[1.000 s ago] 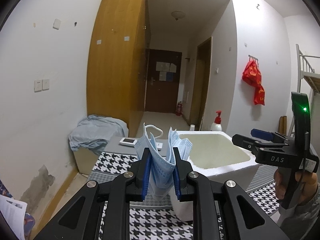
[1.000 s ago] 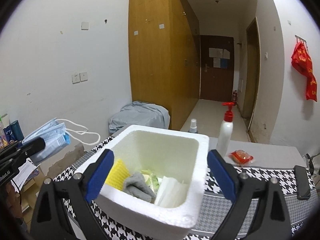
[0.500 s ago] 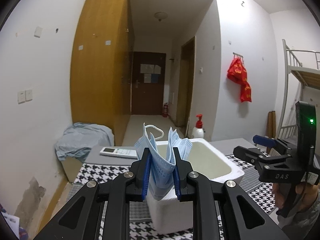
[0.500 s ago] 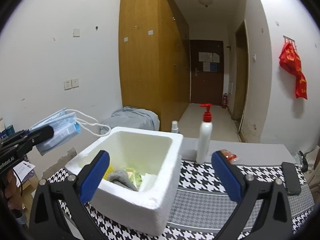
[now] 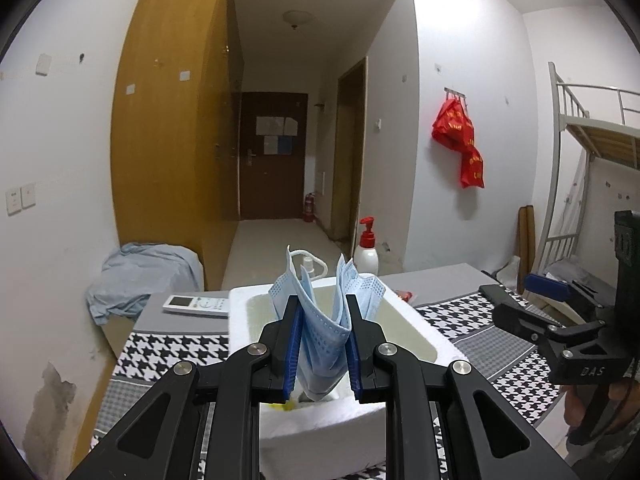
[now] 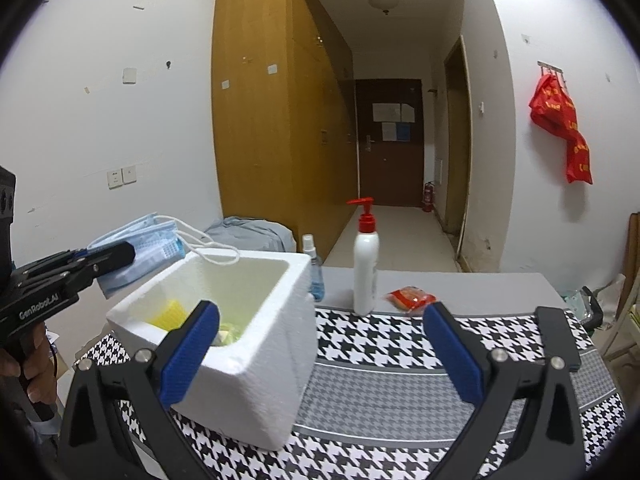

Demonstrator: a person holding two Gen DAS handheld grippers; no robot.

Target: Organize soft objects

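Partly hidden box contents (image 6: 176, 312), masks' (image 5: 324, 320) lower fold

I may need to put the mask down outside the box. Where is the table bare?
Bare cloth lies right of the foam box, in front of the pump bottle and red packet. It is crowded behind the box: spray bottle, remote.
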